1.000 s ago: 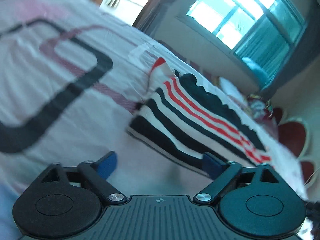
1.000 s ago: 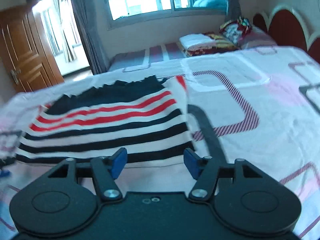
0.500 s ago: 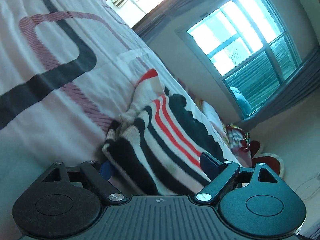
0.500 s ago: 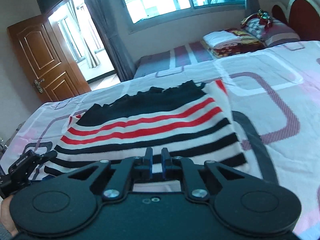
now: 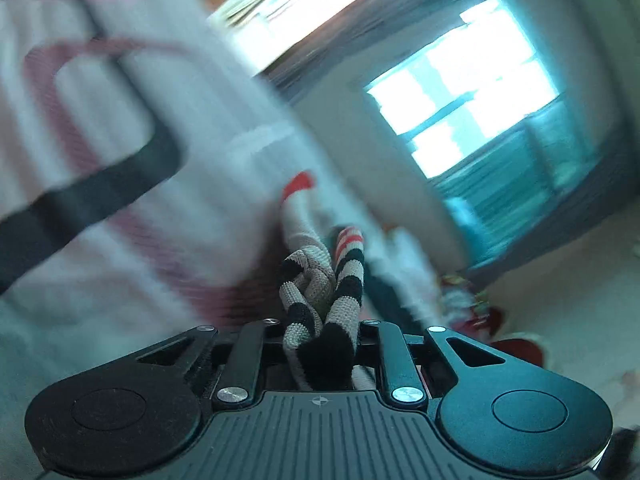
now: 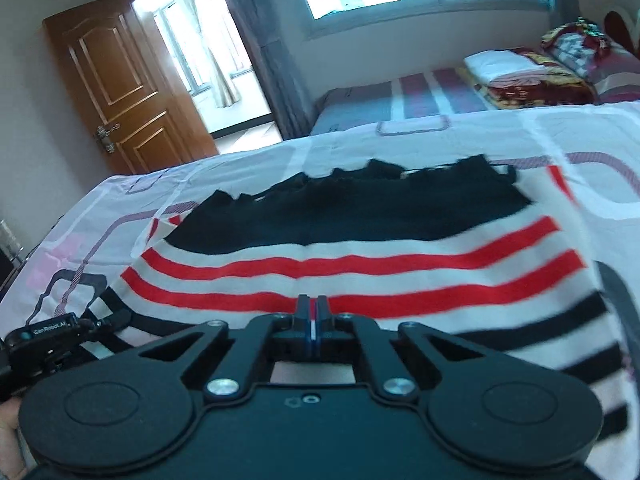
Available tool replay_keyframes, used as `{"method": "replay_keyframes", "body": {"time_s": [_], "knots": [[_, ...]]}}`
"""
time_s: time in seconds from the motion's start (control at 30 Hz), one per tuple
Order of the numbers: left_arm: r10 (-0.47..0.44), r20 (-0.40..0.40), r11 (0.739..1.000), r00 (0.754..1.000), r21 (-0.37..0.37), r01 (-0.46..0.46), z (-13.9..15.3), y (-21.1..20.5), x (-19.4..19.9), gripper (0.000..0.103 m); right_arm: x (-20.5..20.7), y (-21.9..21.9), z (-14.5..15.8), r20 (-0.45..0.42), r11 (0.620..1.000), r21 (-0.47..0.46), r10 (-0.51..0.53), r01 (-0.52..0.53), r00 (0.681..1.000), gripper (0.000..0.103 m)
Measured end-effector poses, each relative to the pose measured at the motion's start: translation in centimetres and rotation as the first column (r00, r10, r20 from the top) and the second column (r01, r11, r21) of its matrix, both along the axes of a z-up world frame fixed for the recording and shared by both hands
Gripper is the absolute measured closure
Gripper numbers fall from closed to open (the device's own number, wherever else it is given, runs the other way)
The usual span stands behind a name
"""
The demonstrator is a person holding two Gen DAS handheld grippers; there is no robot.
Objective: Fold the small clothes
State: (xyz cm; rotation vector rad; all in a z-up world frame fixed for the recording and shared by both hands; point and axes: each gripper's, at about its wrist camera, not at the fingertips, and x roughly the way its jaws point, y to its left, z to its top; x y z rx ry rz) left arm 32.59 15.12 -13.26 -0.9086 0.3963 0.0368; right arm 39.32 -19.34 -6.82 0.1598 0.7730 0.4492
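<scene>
- Striped knit garment (image 6: 360,264) lies spread on the bed (image 6: 580,140); its near hem is lifted, with one end bunched between the jaws of your left hand-held gripper (image 5: 320,340) and a thin bit of hem pinched by your right hand-held gripper (image 6: 311,312).
- Left hand-held gripper: closed on a thick wad of the black-and-cream stripes. The bite looks deep, so I judge it secure, but several layers may be caught, which would drag extra cloth into the fold and leave a lump.
- Right hand-held gripper: jaws pressed nearly together with only a sliver of fabric showing between them. That hold seems shallow; a quick pull could let the hem slip out and drop one corner.
- If one side leads the other, the fold line will likely skew across the stripes; keep both corners level against the red stripes.
- The knit looks stretchy, so pulling your hands apart too hard could distort the hem rather than tension it.
- The left wrist view is badly blurred, and you cannot judge the fold's landing spot from it.
- Only the right wrist view shows the whole garment, its ragged black far edge, the left gripper body (image 6: 44,330) at the hem's end, and the door (image 6: 120,80).
- Only the left wrist view shows how much cloth fills the left jaws.
</scene>
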Motion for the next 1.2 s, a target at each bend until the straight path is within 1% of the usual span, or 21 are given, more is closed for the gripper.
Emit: {"method": "replay_keyframes", "body": {"time_s": [0.03, 0.07, 0.13, 0.17, 0.2, 0.27, 0.33, 0.43, 0.5, 0.63, 0.73, 0.8, 0.83, 0.9, 0.93, 0.97, 1.0, 1.07, 1.1, 1.13, 1.2], "knots": [[-0.002, 0.013, 1.000, 1.000, 0.017, 0.002, 0.4, -0.2, -0.1, 0.087, 0.1, 0.3, 0.0, 0.006, 1.000, -0.005, 0.008, -0.008, 1.000, 0.100], [0.000, -0.005, 1.000, 1.000, 0.025, 0.000, 0.1, -0.1, 0.2, 0.087, 0.2, 0.5, 0.0, 0.011, 1.000, -0.014, 0.016, -0.016, 1.000, 0.100], [0.010, -0.111, 1.000, 0.994, 0.002, -0.010, -2.1, 0.5, 1.1, 0.087, 0.8, 1.1, -1.1, -0.025, 0.999, -0.044, 0.029, -0.030, 0.999, 0.100], [0.011, -0.101, 0.999, 0.995, -0.051, -0.016, -3.3, 1.1, 1.0, 0.087, 1.3, 1.3, -2.2, -0.061, 0.997, -0.075, 0.029, -0.034, 0.998, 0.103], [0.005, -0.087, 0.997, 0.996, -0.071, -0.011, -3.3, 1.3, 0.8, 0.086, 1.2, 1.1, -2.5, -0.047, 0.998, -0.057, 0.031, -0.033, 0.998, 0.103], [-0.003, -0.096, 0.999, 0.995, -0.052, -0.002, -3.0, 1.3, 1.1, 0.086, 1.3, 0.8, -2.5, -0.055, 0.998, -0.045, 0.032, -0.035, 0.998, 0.103], [-0.007, -0.088, 0.998, 0.996, -0.070, 0.001, -2.7, 1.5, 1.1, 0.087, 1.1, 0.8, -2.6, -0.046, 0.998, -0.046, 0.037, -0.039, 0.998, 0.103], [-0.045, 0.007, 0.997, 0.999, -0.057, 0.045, -1.1, 1.1, 0.7, 0.087, 1.0, 0.7, -2.7, -0.044, 0.999, -0.041, 0.030, -0.032, 0.999, 0.103], [-0.087, 0.042, 0.995, 0.995, -0.035, 0.088, 0.4, 0.7, 1.2, 0.087, 0.9, 0.7, -2.8, -0.038, 0.999, -0.043, 0.028, -0.030, 0.999, 0.103], [-0.149, 0.097, 0.988, 0.984, -0.035, 0.154, 3.2, -0.5, 2.3, 0.087, 1.3, 0.7, -2.8, -0.046, 0.999, -0.029, 0.017, -0.018, 0.999, 0.103], [-0.226, 0.112, 0.974, 0.968, 0.038, 0.223, 6.4, -2.9, 3.6, 0.087, 1.7, 0.2, -2.9, -0.071, 1.000, 0.008, 0.002, -0.001, 0.997, 0.103], [-0.284, 0.120, 0.957, 0.951, 0.104, 0.272, 8.4, -5.2, 4.1, 0.087, 1.9, -0.2, -3.1, -0.086, 0.999, 0.038, -0.003, 0.006, 0.996, 0.103], [-0.314, 0.115, 0.946, 0.943, 0.126, 0.300, 9.4, -6.4, 4.8, 0.087, 1.9, -0.5, -3.2, -0.094, 0.998, 0.056, -0.006, 0.011, 0.996, 0.103], [-0.394, 0.106, 0.911, 0.913, 0.173, 0.373, 10.9, -8.9, 6.1, 0.087, 2.1, -1.0, -3.3, -0.110, 0.996, 0.092, -0.010, 0.020, 0.994, 0.103], [-0.434, 0.087, 0.887, 0.897, 0.212, 0.409, 11.4, -10.4, 6.8, 0.087, 2.2, -1.5, -3.2, -0.121, 0.992, 0.117, -0.024, 0.038, 0.992, 0.103], [-0.468, 0.062, 0.865, 0.882, 0.237, 0.443, 11.7, -12.1, 7.5, 0.087, 2.2, -2.5, -2.9, -0.125, 0.986, 0.148, -0.062, 0.080, 0.990, 0.103], [-0.500, 0.031, 0.842, 0.865, 0.249, 0.478, 11.7, -13.7, 8.2, 0.087, 2.0, -4.2, -2.5, -0.123, 0.969, 0.198, -0.122, 0.145, 0.985, 0.098], [-0.576, -0.065, 0.774, 0.815, 0.277, 0.569, 10.9, -17.7, 10.0, 0.087, 1.3, -9.0, -2.2, -0.161, 0.899, 0.328, -0.251, 0.291, 0.955, 0.089], [-0.602, -0.119, 0.742, 0.789, 0.280, 0.609, 10.2, -19.6, 10.6, 0.087, 0.8, -11.4, -2.0, -0.171, 0.861, 0.376, -0.297, 0.341, 0.939, 0.088], [-0.629, -0.187, 0.704, 0.754, 0.275, 0.655, 9.0, -21.6, 11.5, 0.087, 0.1, -14.0, -1.7, -0.178, 0.821, 0.419, -0.345, 0.388, 0.921, 0.085], [-0.655, -0.300, 0.638, 0.694, 0.274, 0.720, 6.4, -25.4, 12.8, 0.086, -1.1, -18.2, -1.3, -0.209, 0.748, 0.478, -0.413, 0.461, 0.887, 0.071]]}}
